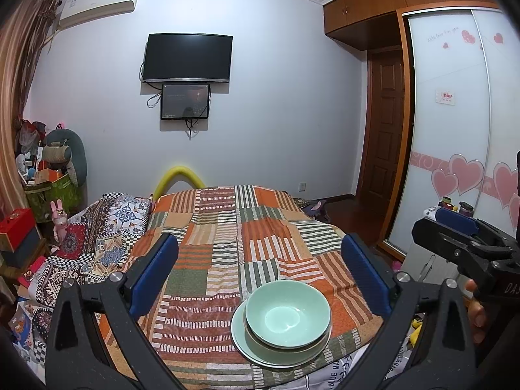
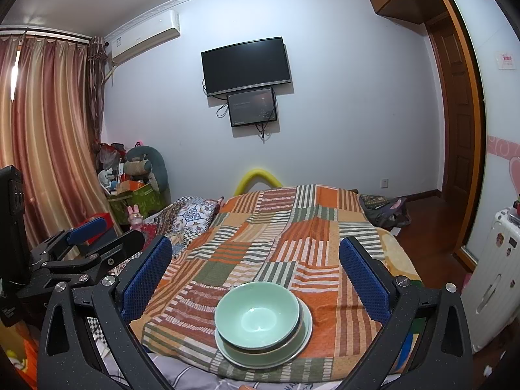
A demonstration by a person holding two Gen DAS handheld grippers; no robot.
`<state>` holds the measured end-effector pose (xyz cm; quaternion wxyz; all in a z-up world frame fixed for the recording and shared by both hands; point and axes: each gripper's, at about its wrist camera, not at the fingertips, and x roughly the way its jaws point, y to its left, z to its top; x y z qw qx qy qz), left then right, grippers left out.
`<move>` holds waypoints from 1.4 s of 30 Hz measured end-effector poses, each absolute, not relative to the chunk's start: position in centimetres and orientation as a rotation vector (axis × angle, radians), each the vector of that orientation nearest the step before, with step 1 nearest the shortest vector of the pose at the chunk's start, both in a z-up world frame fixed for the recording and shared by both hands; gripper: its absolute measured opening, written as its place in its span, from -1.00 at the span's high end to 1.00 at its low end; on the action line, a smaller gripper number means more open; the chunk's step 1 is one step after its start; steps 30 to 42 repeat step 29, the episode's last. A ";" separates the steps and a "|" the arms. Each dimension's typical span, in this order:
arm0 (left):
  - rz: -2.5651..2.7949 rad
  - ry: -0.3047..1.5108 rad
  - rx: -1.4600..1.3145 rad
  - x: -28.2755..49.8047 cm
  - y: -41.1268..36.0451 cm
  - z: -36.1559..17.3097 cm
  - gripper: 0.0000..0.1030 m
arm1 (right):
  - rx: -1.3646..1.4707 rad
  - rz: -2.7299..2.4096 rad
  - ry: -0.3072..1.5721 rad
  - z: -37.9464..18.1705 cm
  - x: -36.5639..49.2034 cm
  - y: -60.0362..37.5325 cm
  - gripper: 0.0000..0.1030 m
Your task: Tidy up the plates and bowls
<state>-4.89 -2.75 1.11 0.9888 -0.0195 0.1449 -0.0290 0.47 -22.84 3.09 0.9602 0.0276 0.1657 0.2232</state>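
A pale green bowl [image 1: 287, 317] sits stacked on a pale green plate [image 1: 250, 347] near the front edge of the patchwork bedspread [image 1: 227, 227]. In the right wrist view the same bowl [image 2: 256, 317] rests on the plate [image 2: 305, 325], with what looks like another dish rim between them. My left gripper [image 1: 260, 256] is held above and behind the stack, open, with nothing between its blue pads. My right gripper [image 2: 256, 256] is open too and holds nothing. Each gripper shows at the edge of the other's view: the right gripper [image 1: 455, 230] and the left gripper [image 2: 91, 237].
The bed fills the middle of the room, with patterned pillows [image 1: 107, 227] on its left. Boxes and toys [image 1: 48, 175] crowd the left corner. A wardrobe [image 1: 455, 113] and a white suitcase [image 2: 497, 276] stand on the right. A television [image 1: 188, 58] hangs on the far wall.
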 end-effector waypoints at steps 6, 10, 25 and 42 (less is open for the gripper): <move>-0.068 0.293 -0.036 -4.8 -2.7 1.2 -0.98 | 0.059 0.450 0.335 3.1 0.5 -23.0 -0.99; -0.075 0.292 -0.033 -4.8 -2.7 1.2 -0.99 | 0.061 0.445 0.333 3.2 0.6 -23.1 -0.99; -0.090 0.297 -0.048 -4.9 -2.4 1.1 -0.99 | 0.061 0.446 0.341 3.0 0.8 -23.3 -0.99; -0.090 0.301 -0.046 -4.9 -2.4 1.0 -0.99 | 0.063 0.447 0.346 2.9 0.8 -23.3 -0.99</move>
